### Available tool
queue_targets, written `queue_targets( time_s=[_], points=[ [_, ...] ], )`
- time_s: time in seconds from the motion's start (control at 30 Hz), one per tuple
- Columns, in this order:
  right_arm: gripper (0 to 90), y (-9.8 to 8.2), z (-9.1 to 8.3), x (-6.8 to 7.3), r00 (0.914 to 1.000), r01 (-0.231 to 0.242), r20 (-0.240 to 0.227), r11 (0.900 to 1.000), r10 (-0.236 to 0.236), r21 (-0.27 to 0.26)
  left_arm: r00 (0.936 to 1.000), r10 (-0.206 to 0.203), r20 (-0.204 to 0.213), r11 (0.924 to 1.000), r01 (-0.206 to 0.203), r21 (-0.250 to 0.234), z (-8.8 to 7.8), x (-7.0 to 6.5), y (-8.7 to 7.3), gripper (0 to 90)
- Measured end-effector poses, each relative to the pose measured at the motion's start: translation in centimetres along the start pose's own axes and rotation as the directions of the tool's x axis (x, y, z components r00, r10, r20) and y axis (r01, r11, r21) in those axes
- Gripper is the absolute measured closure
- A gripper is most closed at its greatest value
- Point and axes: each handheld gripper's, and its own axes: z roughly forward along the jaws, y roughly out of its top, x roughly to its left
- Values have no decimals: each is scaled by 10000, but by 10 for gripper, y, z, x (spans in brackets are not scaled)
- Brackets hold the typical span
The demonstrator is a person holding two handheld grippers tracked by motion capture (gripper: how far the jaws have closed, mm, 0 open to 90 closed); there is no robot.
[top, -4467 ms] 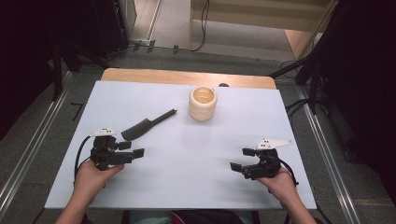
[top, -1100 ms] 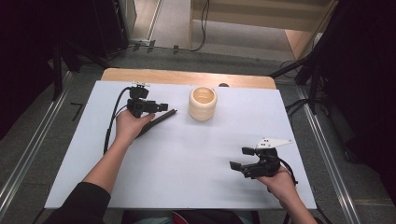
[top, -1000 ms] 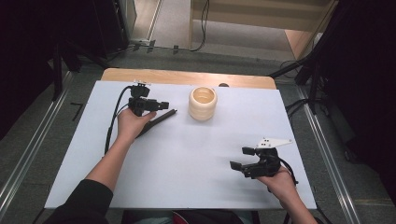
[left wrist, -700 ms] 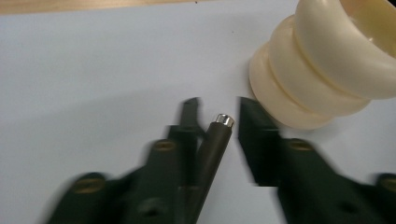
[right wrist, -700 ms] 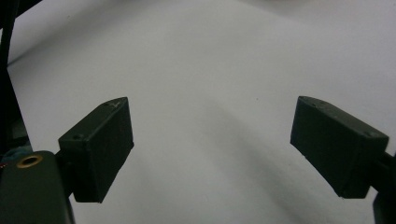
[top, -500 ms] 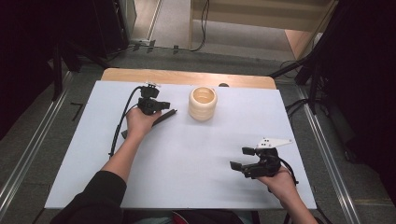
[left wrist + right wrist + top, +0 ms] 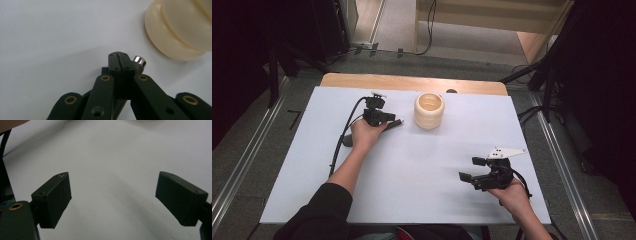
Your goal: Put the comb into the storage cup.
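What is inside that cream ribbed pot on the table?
From the high view the pot looks empty: only its pale inner wall shows through the open top. The near wall hides the bottom, so anything small lying there cannot be seen.

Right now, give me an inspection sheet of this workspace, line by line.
Surface: white sheet over a wooden table, flat and bare in the middle.
Job's things: dark tool with a metal tip, lying left of the cream ridged cup, which stands upright.
Clutter: nothing seen.
Grippers: left gripper shut at the tool's tip end, whether it clamps the tool is unclear; right gripper open, holding nothing, near the front right.
Cables: black cable trails from the left gripper.
Surroundings: dark stands, metal floor rails, floor cables.
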Motion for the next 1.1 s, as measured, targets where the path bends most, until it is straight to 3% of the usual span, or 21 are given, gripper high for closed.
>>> queue_targets(
  time_s=[0.33, 0.53, 0.73, 1.0, 1.1],
  points=[
    [115, 0, 0, 0, 10000, -16, -4, 10000, 16, -20, 9999, 41, 144, 10000, -42, 35, 1, -3, -11, 900],
    [115, 1, 0, 0, 10000, -48, 49, 9999, 48, -88, 9989, 434, 156, 9986, -439, 309, -1, -8, -17, 900],
    [115, 1, 0, 0, 10000, -12, 27, 10000, 13, -36, 9984, 396, 397, 9987, -408, 307, -4, -5, -21, 900],
    [115, 1, 3, 0, 10000, -22, -9, 10000, 22, 52, 9960, 738, 506, 9959, -763, 492, -8, -11, -31, 900],
    [115, 1, 3, -1, 10000, -31, 18, 10000, 31, 90, 9962, 690, 532, 9965, -714, 436, -8, -12, -32, 900]
  ],
)
